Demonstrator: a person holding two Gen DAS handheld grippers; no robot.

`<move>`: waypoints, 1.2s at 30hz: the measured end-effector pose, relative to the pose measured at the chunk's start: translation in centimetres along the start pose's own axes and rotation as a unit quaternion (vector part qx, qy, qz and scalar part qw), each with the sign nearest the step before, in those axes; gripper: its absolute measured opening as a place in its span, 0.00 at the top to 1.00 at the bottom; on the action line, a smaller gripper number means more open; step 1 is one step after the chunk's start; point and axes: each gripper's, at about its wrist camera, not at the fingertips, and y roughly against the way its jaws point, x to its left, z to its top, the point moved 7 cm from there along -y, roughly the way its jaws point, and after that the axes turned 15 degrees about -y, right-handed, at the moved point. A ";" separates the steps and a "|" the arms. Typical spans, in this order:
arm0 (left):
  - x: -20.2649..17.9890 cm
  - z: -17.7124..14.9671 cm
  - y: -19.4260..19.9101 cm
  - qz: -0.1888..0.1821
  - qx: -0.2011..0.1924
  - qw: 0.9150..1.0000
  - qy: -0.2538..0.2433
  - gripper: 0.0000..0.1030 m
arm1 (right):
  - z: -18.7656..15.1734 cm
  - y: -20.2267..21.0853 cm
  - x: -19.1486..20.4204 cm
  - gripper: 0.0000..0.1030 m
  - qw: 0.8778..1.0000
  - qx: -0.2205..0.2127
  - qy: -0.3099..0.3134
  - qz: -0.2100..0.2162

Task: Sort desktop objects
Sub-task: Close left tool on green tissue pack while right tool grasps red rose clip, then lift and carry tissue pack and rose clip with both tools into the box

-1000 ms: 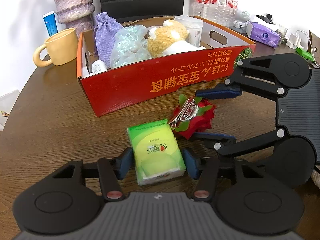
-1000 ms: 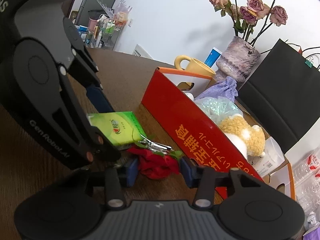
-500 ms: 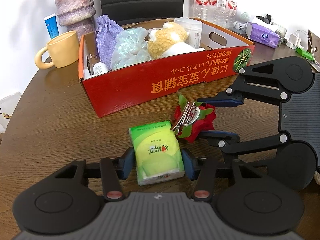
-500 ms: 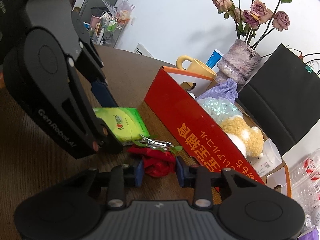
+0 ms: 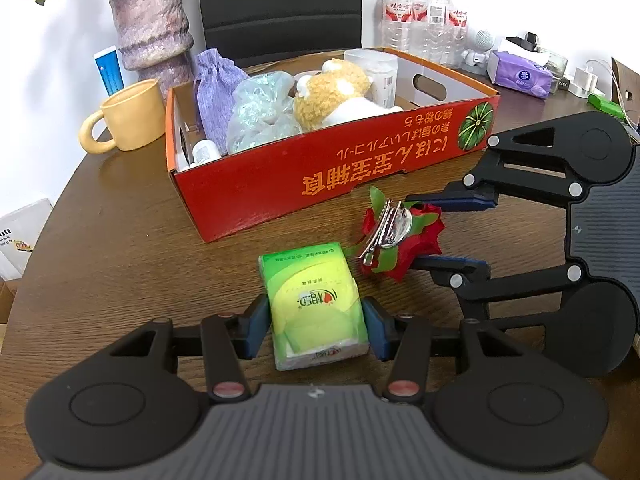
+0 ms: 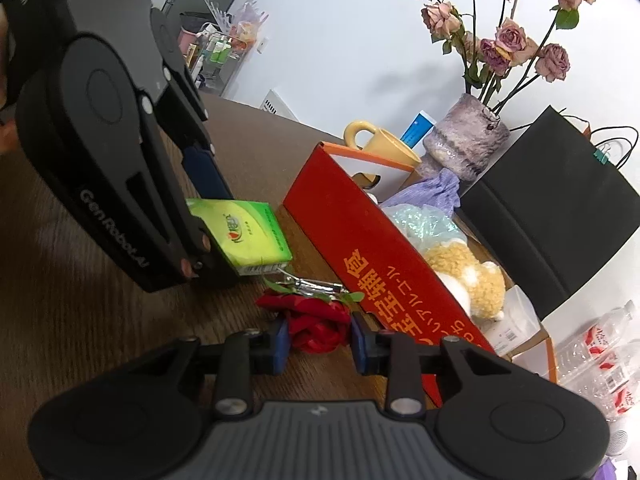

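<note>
A green tissue pack (image 5: 312, 288) lies on the brown table with my left gripper (image 5: 315, 328) shut on it, a blue pad pressed against each long side. To its right is a red rose hair clip (image 5: 400, 236) with a silver clasp. My right gripper (image 5: 432, 232) comes in from the right, and its jaws are closing the last bit onto the rose. In the right wrist view both pads squeeze the rose hair clip (image 6: 316, 320) at my right gripper (image 6: 318, 340). The tissue pack (image 6: 240, 232) sits just beyond. The red cardboard box (image 5: 320, 184) stands behind both.
The box holds a purple pouch (image 5: 218, 88), a plastic bag (image 5: 260, 112) and a plush toy (image 5: 332, 96). A yellow mug (image 5: 132, 114) and a flower vase (image 5: 154, 32) stand to its left. Water bottles (image 5: 424, 20) and a purple tissue pack (image 5: 518, 74) are at the back right.
My right gripper's jaws have closed from either side of the rose until they pinch it. The left gripper has stayed on the tissue pack.
</note>
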 end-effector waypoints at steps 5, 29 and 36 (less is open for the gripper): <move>-0.2 0.2 1.1 0.005 -0.011 1.000 -0.001 0.51 | 0.2 1.1 0.0 0.72 1.000 -0.009 -0.001 -0.011; -1.8 1.6 9.9 0.027 -0.102 0.994 -0.004 0.51 | 2.3 9.0 -0.6 0.72 0.994 -0.050 -0.057 -0.074; -2.1 2.8 11.7 0.034 -0.123 0.992 -0.012 0.51 | 3.4 11.3 -1.5 0.72 0.991 -0.060 -0.095 -0.070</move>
